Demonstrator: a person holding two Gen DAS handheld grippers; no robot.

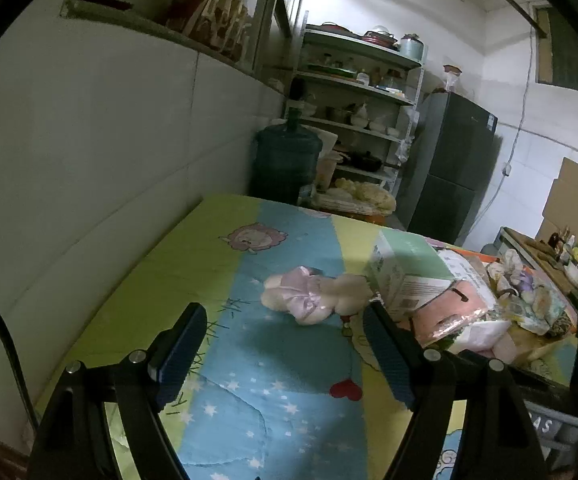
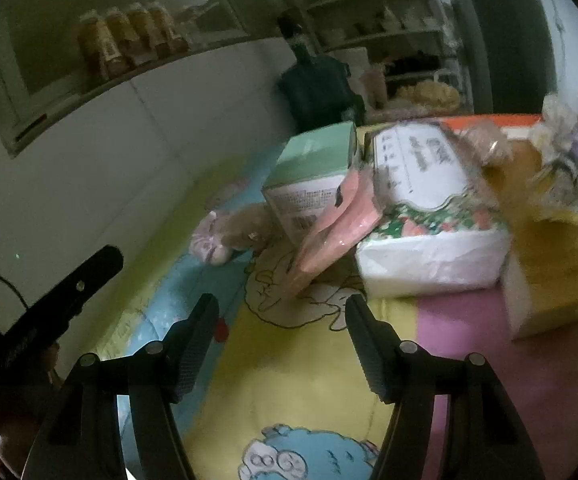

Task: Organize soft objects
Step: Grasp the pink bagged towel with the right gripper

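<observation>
A small plush toy in a pale pink dress (image 1: 309, 294) lies on the cartoon-print quilt (image 1: 193, 264); it also shows in the right wrist view (image 2: 225, 232). Beside it stand a mint-green box (image 1: 405, 276), a pink plastic-wrapped pack (image 1: 449, 316) and a white tissue pack (image 2: 429, 232). My left gripper (image 1: 285, 320) is open and empty, just short of the plush toy. My right gripper (image 2: 283, 312) is open and empty, above the quilt, short of the pink pack (image 2: 329, 236).
A white wall (image 1: 89, 160) runs along the quilt's left side. A water jug (image 1: 285, 164), a shelf rack (image 1: 361, 112) and a dark fridge (image 1: 449, 168) stand behind. More packaged items (image 1: 529, 300) pile at the right. The left gripper's body (image 2: 49, 312) shows at the right view's left.
</observation>
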